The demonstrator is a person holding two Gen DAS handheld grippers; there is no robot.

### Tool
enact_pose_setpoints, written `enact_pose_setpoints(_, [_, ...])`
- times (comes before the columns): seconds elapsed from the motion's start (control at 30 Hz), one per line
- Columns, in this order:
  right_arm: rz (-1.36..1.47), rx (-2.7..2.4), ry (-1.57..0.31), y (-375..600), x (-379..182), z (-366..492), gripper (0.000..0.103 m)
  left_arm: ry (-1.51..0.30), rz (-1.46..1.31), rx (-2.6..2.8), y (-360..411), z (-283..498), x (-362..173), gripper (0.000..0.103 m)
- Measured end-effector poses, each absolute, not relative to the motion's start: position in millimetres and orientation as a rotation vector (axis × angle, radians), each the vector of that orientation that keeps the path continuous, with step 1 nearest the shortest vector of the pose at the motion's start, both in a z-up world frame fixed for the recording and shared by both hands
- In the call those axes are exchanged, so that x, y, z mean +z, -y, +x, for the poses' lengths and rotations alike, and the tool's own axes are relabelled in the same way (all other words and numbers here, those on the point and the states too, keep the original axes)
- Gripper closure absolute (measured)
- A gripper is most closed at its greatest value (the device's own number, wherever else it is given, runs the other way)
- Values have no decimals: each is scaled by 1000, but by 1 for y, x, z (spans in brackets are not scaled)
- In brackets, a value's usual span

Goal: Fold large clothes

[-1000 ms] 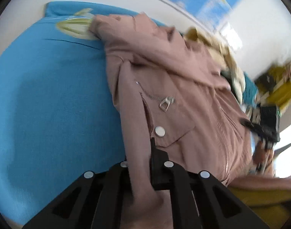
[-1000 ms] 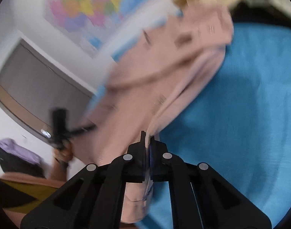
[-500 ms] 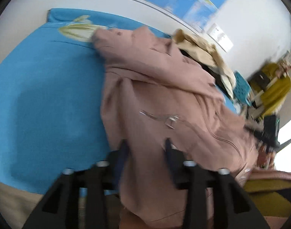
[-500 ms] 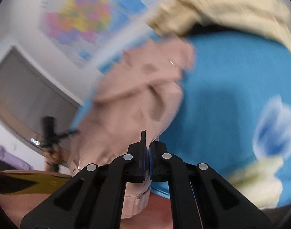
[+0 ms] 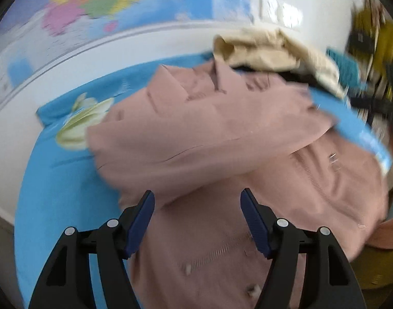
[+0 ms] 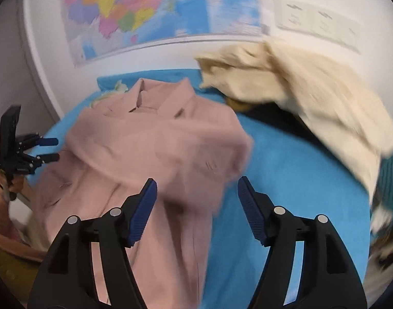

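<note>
now my left gripper [image 5: 197, 202] and right gripper [image 6: 196, 190] are both opening, empty, above the pink jacket [image 5: 222, 139] on the blue sheet [image 6: 286, 170].

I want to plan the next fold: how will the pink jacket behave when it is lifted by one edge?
The pink jacket lies in soft folds and creases, so it will probably droop. Its zippers and snaps suggest thicker cloth, perhaps somewhat heavy. It looks matte, so slipping seems unlikely.

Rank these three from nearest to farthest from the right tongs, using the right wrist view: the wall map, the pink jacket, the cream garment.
1. Pink jacket: directly beneath and ahead of the right tongs, whose jaws are opening.
2. Cream garment: heaped farther back, to the right.
3. Wall map: on the wall behind the bed, upper left.
</note>
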State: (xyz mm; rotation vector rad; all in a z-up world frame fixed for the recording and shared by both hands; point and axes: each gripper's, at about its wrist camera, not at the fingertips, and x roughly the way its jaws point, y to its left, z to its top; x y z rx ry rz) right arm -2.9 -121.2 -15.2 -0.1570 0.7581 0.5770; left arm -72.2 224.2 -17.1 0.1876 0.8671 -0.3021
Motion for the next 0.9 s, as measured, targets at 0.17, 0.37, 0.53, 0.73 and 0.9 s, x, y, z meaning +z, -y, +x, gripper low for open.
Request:
enact_pose_setpoints(0.17, [-320,610,-759,61,-27,50,23,-893,324,-282,-201,-42,-43,36])
enact_pose_setpoints(0.37, [-444,636,-888,24,-73,101,77,-928,252,-203,-217,-11,-52,42])
enact_pose_setpoints(0.53, [-490,634,-881,8,-79,113,102,-926,228,-129,-227,9,-50,53])
enact_pose_setpoints(0.73, [-408,580,-848,5,-65,141,102,-951,184,-71,-240,40,-51,54])
enact_pose_setpoints(0.9, [-464,555,-878,4,-82,138,91,-955,213,-151,-233,27,-44,32])
